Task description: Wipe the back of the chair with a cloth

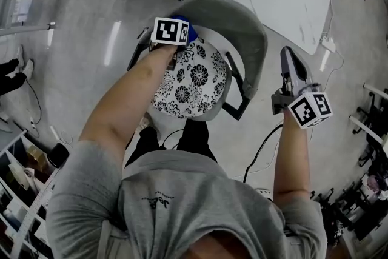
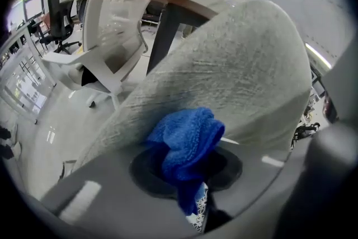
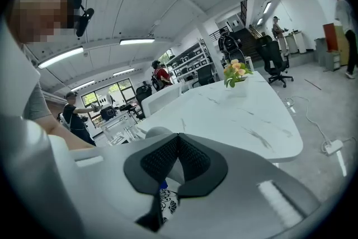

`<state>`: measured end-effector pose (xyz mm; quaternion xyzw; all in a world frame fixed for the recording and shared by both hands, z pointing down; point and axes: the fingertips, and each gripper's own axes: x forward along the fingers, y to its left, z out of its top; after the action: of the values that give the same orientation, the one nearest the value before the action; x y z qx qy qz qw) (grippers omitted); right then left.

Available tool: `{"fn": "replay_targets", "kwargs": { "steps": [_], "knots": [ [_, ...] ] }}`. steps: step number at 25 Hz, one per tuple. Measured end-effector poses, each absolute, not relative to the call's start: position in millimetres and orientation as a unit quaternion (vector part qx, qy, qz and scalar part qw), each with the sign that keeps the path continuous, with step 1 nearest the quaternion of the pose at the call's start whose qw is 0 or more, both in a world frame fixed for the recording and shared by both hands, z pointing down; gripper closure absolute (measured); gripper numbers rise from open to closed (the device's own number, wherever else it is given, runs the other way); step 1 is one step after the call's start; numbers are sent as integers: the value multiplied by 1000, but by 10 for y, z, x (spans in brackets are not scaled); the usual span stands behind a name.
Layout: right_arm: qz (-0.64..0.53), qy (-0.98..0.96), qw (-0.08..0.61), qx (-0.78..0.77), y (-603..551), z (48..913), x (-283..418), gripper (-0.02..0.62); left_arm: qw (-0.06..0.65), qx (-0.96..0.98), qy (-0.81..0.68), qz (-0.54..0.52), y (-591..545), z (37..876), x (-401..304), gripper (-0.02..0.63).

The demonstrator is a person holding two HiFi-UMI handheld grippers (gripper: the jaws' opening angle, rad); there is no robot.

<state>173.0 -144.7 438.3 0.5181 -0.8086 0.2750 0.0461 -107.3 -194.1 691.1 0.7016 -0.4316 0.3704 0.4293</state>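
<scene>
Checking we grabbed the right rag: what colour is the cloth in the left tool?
Blue; the cloth shows best in the left gripper view.

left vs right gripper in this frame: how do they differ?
Load: the left gripper is shut on a bunched blue microfibre cloth. The right gripper has its jaws shut together on nothing.
Position: the left gripper holds the cloth against the grey fabric chair back. The right gripper is held off to one side of that chair back, seemingly clear of it.
Shared: both have their jaws closed.
</scene>
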Motion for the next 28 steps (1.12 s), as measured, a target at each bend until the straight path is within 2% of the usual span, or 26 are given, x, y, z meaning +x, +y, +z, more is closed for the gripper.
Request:
{"fn": "replay_targets", "kwargs": {
  "steps": [16, 28],
  "knots": [
    [275, -792, 19, 545, -1440, 4482, 2577, 592, 291, 778, -315, 459, -1912, 6699, 363, 482],
    [270, -783, 5, 561, -1224, 4476, 2859, 592, 124, 820, -180, 529, -1274, 6706, 1248, 482]
  ]
}}
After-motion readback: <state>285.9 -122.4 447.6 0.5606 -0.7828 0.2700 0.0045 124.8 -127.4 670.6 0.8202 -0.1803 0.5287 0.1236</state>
